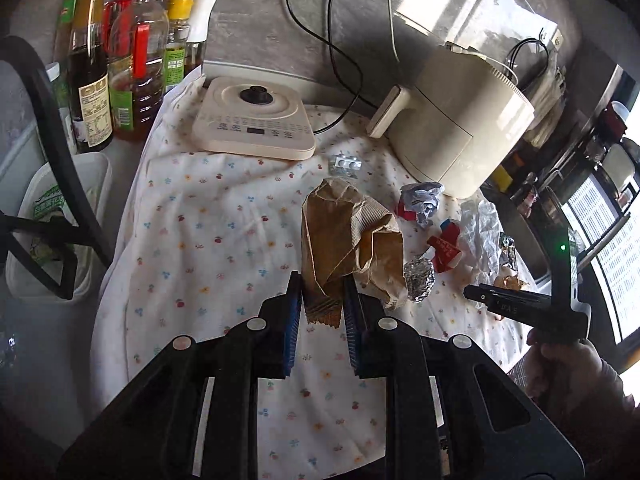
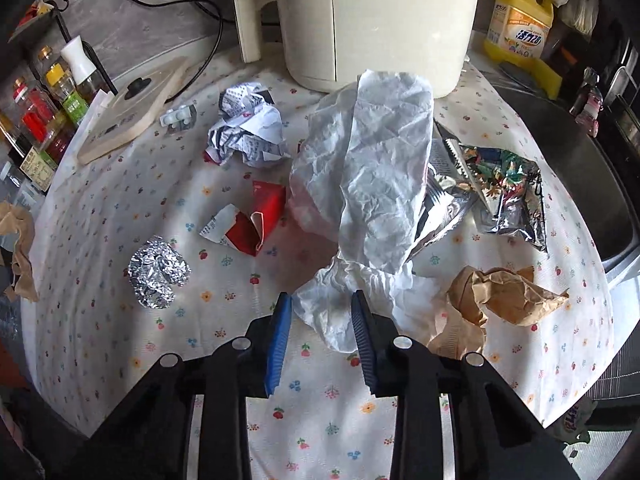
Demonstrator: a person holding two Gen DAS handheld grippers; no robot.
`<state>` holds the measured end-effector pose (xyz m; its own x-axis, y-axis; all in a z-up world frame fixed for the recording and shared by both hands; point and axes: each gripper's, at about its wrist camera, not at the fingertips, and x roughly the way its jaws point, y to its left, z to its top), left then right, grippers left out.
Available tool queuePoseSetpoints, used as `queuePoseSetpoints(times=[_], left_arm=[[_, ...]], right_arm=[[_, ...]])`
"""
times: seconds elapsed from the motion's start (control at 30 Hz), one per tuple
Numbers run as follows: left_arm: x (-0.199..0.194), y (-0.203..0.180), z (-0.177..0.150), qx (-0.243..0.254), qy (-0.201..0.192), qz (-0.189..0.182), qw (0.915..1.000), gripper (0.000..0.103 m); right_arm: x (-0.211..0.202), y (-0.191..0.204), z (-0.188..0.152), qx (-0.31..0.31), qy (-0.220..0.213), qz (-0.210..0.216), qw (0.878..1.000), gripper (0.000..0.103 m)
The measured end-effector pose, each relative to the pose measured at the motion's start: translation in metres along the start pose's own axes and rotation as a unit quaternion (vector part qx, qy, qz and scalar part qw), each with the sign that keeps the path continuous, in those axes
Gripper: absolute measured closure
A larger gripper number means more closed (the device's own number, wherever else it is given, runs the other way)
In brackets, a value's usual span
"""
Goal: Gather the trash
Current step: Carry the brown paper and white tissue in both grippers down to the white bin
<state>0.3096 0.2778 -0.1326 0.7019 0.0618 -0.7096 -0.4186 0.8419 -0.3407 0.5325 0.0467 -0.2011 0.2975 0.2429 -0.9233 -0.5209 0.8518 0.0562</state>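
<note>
My left gripper [image 1: 322, 300] is shut on the bottom edge of a crumpled brown paper bag [image 1: 352, 236], which stands up over the floral cloth [image 1: 200, 220]. In the right wrist view my right gripper [image 2: 322, 304] is shut on the bunched lower end of a white crumpled wrapper [image 2: 380, 168]. Loose trash lies around it: a foil ball [image 2: 158, 276], a torn red carton [image 2: 256, 224], a ball of printed paper [image 2: 248, 132], a shiny snack packet [image 2: 500, 192], brown crumpled paper [image 2: 504, 292] and a pill blister [image 2: 180, 118].
A cream air fryer [image 1: 452, 120] stands at the back, with a flat cream cooker base [image 1: 252, 120] left of it. Several oil and sauce bottles [image 1: 120, 60] line the far left. A white bin [image 1: 60, 220] sits off the left edge. A sink [image 2: 580, 184] and a yellow soap bottle [image 2: 518, 20] are to the right.
</note>
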Motion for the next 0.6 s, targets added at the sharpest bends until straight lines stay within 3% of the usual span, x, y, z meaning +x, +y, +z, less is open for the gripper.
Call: queuePoseSetpoints(times=[0.13,0.27,0.6], left_arm=[[-0.007,0.010,-0.004,-0.002,-0.001,0.001,1.0000,0.083],[-0.013,0.012,-0.003,0.007,-0.006,-0.011,0.9999,0.083],[-0.021,0.009,0.002,0.050,-0.004,-0.054,0.9973,0.083]], right_arm=[[-0.005,0.004,-0.003,0.011,-0.010,0.024,1.000,0.095],[-0.032,0.013,-0.010,0.021,-0.035,0.067,0.997,0.096],[-0.081,0.035,-0.041,0.045,-0.070,0.087,0.993,0.096]])
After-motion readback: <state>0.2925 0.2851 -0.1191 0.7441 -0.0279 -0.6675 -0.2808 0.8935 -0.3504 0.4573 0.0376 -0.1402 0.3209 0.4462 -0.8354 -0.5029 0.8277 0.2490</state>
